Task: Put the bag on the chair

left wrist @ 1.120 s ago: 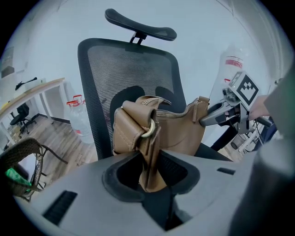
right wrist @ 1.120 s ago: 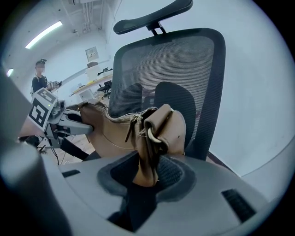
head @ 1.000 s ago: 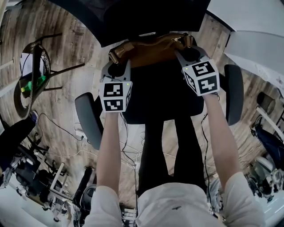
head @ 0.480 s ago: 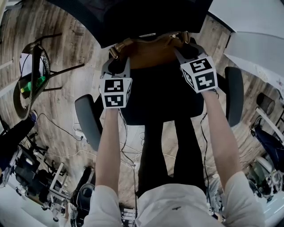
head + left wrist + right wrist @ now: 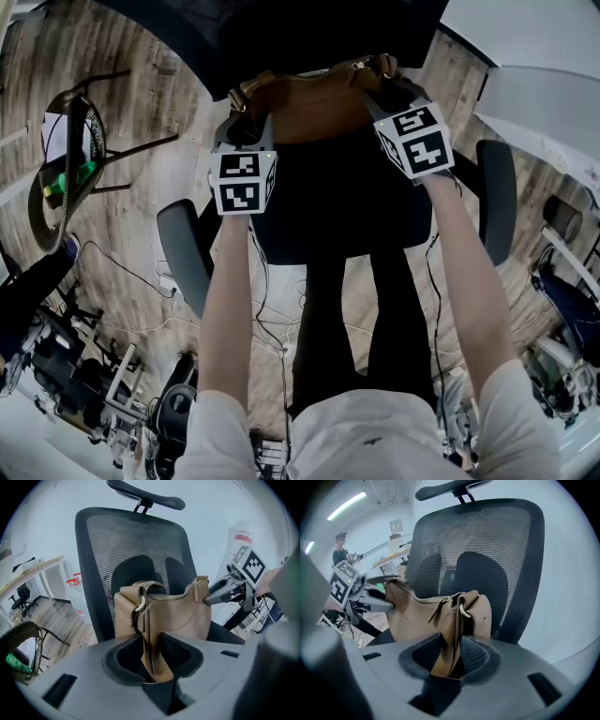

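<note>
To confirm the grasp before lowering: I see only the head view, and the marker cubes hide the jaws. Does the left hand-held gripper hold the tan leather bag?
Observer: Yes, the left hand-held gripper is shut on one end of the tan leather bag.
Operator: And the right one?
Observer: The right hand-held gripper pinches the opposite end.
Operator: What is behind the bag?
Observer: An upright black mesh backrest with a headrest on top.
</note>
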`<state>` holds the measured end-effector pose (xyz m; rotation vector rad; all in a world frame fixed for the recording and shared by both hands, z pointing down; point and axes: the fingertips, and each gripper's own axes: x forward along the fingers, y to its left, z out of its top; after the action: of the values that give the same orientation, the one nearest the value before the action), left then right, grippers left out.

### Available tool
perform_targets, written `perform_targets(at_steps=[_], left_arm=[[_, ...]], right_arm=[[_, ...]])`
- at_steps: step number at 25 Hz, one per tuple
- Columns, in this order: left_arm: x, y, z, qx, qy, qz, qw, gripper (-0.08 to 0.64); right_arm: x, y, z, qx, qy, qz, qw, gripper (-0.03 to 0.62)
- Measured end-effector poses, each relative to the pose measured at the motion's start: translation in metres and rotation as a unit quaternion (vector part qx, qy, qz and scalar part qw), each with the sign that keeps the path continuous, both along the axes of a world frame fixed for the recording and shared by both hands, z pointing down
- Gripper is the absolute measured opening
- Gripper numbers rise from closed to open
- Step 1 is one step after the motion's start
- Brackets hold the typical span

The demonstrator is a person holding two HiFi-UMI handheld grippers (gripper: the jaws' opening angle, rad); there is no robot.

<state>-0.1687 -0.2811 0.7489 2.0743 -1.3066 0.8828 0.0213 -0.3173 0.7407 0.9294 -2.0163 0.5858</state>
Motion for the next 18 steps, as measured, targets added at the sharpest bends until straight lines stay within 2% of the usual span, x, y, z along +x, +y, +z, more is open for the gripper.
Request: perform_targets(at_steps=[11, 18], left_arm=[[0.000, -0.011, 0.002, 0.004, 0.010, -0.022, 0.9997, 0.109], [0.002, -0.016, 0.003, 0.006, 0.013, -0.016, 0.9998, 0.121]], right_arm=[[0.002, -0.011, 0.004, 0.000, -0.002, 0.012, 1.000, 0.129], [0.001, -0.016, 0.005, -0.012, -0.009, 0.019, 1.000, 0.138]])
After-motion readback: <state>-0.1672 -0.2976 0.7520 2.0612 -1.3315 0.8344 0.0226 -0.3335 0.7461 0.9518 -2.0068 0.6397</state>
